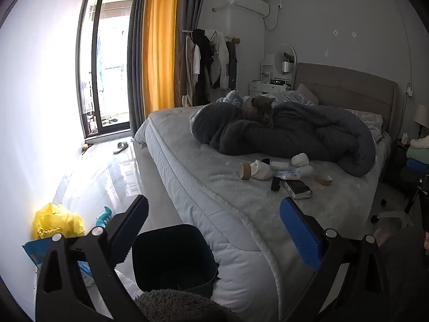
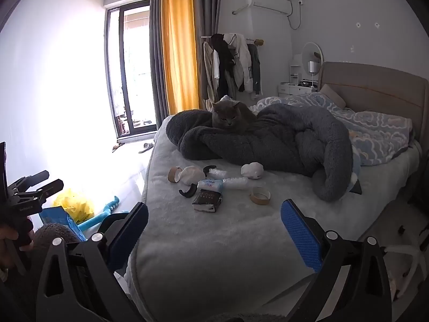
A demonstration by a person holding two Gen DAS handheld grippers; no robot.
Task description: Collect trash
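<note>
Trash lies on the bed point(image 2: 203, 241): two cardboard tape rolls point(image 2: 260, 195) point(image 2: 174, 174), crumpled white tissues point(image 2: 252, 170), a tissue pack point(image 2: 211, 185), a black packet point(image 2: 207, 201) and black curved pieces point(image 2: 189, 191). The same pile shows in the left wrist view point(image 1: 281, 174). A dark bin point(image 1: 174, 257) stands on the floor by the bed corner, under my left gripper point(image 1: 214, 230), which is open and empty. My right gripper point(image 2: 214, 230) is open and empty above the near bed edge, short of the pile.
A grey cat point(image 2: 232, 118) sits on a bunched grey blanket point(image 2: 281, 145). A yellow bag point(image 1: 57, 221), blue packaging point(image 2: 60, 218) and a blue toy point(image 2: 103, 214) lie on the floor at left. A clothes rack point(image 1: 209, 61) stands by the curtains.
</note>
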